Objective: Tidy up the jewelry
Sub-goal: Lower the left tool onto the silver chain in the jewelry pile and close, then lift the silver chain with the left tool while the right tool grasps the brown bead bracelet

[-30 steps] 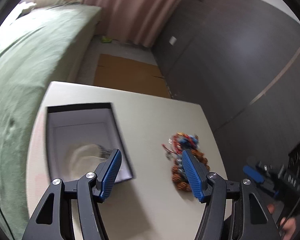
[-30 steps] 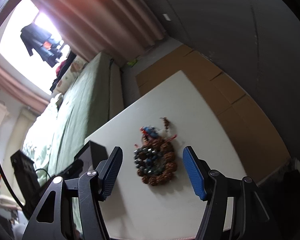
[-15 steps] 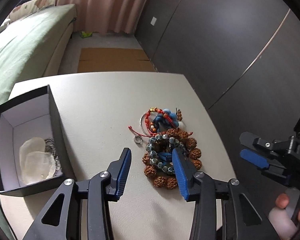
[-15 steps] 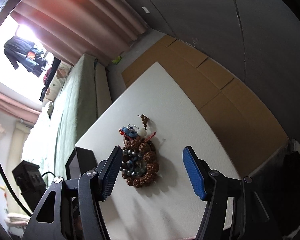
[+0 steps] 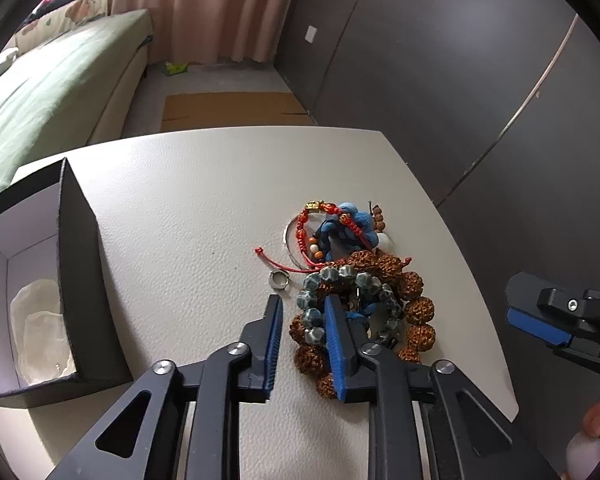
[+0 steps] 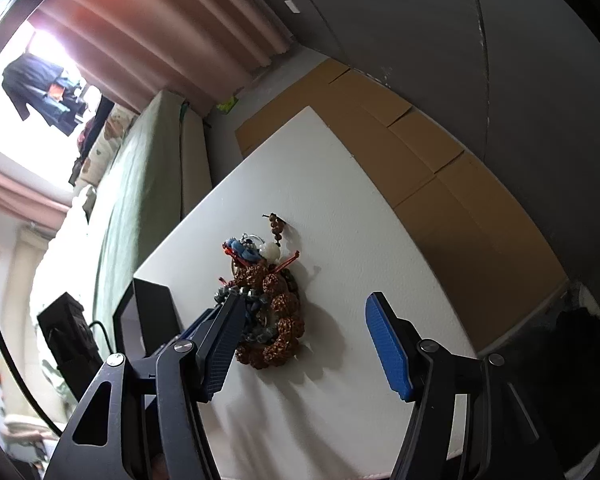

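A tangle of jewelry lies on the white table [image 5: 200, 208]: a grey-green bead bracelet [image 5: 364, 280], a brown knobbly-bead bracelet [image 5: 416, 304], a red cord bracelet [image 5: 300, 232], a blue piece [image 5: 352, 224] and a small silver ring [image 5: 278, 280]. My left gripper [image 5: 302, 308] is down at the pile's near left edge. Its jaws are closing with grey-green and brown beads between them, and a gap still shows at the left pad. My right gripper [image 6: 304, 304] hovers open over the table, with the pile [image 6: 276, 308] just inside its left finger.
A black box [image 5: 80, 280] with a white lining stands at the table's left and holds a pale translucent piece [image 5: 40, 320]. A green bed, pink curtains and flat cardboard on the floor lie beyond the table. Dark wall panels run along the right.
My left gripper swung from the box over to the jewelry pile, came lower, and its jaws narrowed around the beads. The right gripper sank a little and kept its width.
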The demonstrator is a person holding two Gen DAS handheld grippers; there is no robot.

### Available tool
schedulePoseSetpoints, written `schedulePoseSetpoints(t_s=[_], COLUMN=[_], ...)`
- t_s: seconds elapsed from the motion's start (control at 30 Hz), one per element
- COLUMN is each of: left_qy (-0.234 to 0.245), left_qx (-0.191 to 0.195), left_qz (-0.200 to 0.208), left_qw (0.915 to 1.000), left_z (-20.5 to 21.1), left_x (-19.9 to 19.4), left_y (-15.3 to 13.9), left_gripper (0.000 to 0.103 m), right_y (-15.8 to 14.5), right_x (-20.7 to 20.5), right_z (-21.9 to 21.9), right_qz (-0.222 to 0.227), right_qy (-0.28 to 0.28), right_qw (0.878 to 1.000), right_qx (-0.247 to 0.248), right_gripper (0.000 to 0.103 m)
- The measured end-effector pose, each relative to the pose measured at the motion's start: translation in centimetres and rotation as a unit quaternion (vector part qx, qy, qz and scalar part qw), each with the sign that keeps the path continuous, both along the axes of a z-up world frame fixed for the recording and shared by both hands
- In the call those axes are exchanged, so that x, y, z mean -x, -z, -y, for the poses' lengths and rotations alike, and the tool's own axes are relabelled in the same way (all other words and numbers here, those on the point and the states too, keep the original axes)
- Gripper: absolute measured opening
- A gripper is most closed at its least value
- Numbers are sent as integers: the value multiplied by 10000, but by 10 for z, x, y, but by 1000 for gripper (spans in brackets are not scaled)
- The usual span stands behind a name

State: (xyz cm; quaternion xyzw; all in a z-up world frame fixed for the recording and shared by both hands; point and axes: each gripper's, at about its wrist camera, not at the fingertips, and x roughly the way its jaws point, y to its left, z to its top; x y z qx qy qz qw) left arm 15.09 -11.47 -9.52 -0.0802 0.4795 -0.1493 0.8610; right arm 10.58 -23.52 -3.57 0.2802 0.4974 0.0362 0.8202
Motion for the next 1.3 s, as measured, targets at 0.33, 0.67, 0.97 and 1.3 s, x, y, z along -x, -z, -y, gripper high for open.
schedulePoseSetpoints(t_s=[0.33,0.67,0.97,1.3], left_qy=[91,-175,-552,-1047], left_qx=[170,647,924,1010], left_qz=[157,426,749,995], left_qw=[9997,9968,9914,9843], left_z=[-5,-45,-90,-150], left_x=[8,19,35,50], left_y=[-14,-47,-77,-94], left_gripper=[10,10,10,10], right_y=[18,33,34,0], right_x=[-13,-24,-37,-20], right_z=[-15,-28,-53,-66], right_qz=[-256,-428,-280,422], right_qy=[-285,-396,-579,-728], right_qw=[9993,9976,9914,9922], right_qx=[22,374,1144,919], right_gripper=[63,63,46,21])
